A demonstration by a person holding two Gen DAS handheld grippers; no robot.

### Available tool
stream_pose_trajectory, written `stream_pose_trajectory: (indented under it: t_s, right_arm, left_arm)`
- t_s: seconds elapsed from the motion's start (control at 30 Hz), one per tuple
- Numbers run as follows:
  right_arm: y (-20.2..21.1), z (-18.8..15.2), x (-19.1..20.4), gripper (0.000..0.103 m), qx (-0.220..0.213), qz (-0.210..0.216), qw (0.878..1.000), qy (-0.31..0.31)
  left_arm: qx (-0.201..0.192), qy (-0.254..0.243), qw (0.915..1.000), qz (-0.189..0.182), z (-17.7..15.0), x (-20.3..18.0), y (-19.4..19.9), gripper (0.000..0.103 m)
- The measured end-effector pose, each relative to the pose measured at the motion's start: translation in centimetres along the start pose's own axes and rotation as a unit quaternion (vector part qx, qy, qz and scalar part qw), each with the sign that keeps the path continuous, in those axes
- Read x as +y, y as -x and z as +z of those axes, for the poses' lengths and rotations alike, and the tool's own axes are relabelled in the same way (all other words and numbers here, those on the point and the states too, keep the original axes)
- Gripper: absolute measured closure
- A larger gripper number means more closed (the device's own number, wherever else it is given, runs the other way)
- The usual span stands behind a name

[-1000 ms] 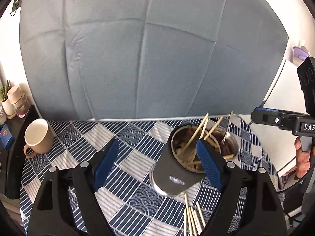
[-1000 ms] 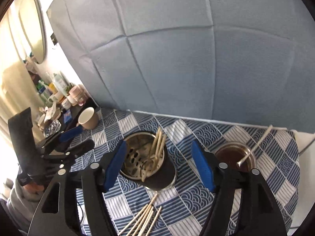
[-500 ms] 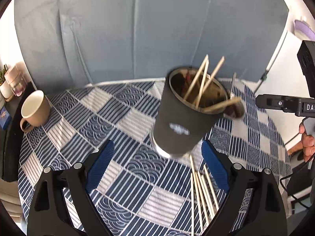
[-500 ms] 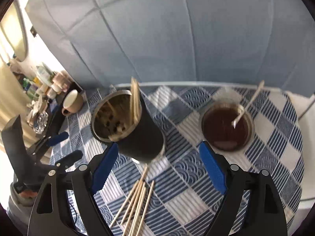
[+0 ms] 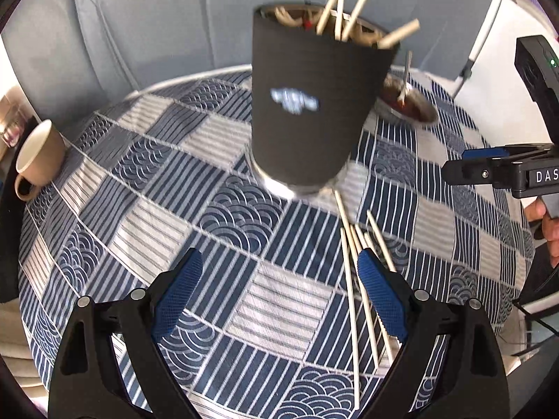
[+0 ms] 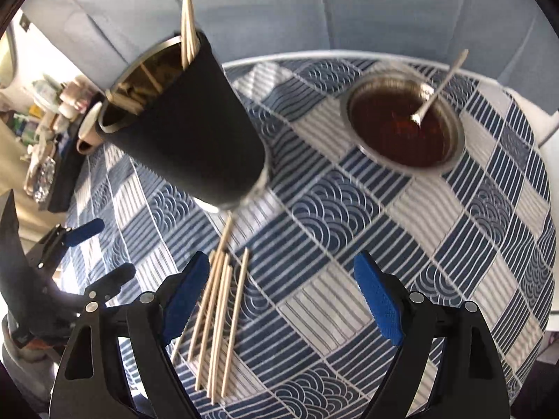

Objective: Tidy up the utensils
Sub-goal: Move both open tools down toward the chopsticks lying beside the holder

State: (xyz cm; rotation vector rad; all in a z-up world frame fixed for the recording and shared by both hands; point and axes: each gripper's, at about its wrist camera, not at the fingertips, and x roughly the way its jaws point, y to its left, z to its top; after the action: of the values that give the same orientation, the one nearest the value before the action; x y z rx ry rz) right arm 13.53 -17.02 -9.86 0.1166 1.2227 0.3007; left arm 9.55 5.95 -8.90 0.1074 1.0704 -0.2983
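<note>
A tall black utensil holder (image 5: 311, 104) (image 6: 188, 118) stands upright on the checked tablecloth with several wooden chopsticks sticking out of its top. Several loose chopsticks (image 5: 360, 279) (image 6: 218, 310) lie flat on the cloth just in front of it. My left gripper (image 5: 279, 296) hangs open over the cloth, its right pad beside the loose chopsticks, nothing between the pads. My right gripper (image 6: 279, 296) is open too, with its left pad next to the same bundle. Each gripper shows at the edge of the other's view, the right (image 5: 503, 171) and the left (image 6: 87, 255).
A steel bowl (image 6: 450, 160) (image 5: 419, 111) of dark red sauce with a spoon in it stands to the right of the holder. A beige mug (image 5: 38, 160) sits at the table's left edge. A grey padded wall (image 5: 157, 17) rises behind the table. A cluttered side shelf (image 6: 45, 122) is at left.
Both grippers have sunk toward the table and tipped downward, so the holder and loose chopsticks look much larger and nearer. Both sets of jaws stand a little wider than a second ago.
</note>
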Motion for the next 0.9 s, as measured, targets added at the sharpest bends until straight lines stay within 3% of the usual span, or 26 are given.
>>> stream_pose_trajectory:
  t_s: [0.47, 0.9]
  right_arm:
    - [-3.9, -4.6, 2.0, 0.023, 0.061, -0.018, 0.997, 0.04]
    - [-6.0, -5.4, 3.1, 0.025, 0.086, -0.031, 0.994, 0.057]
  left_arm:
    - [0.047, -0.021, 0.9987, 0.001, -3.7, -1.3, -2.0, 0.015]
    - [0.067, -0.067, 0.9955, 0.001, -5.5, -3.1, -2.9, 0.015]
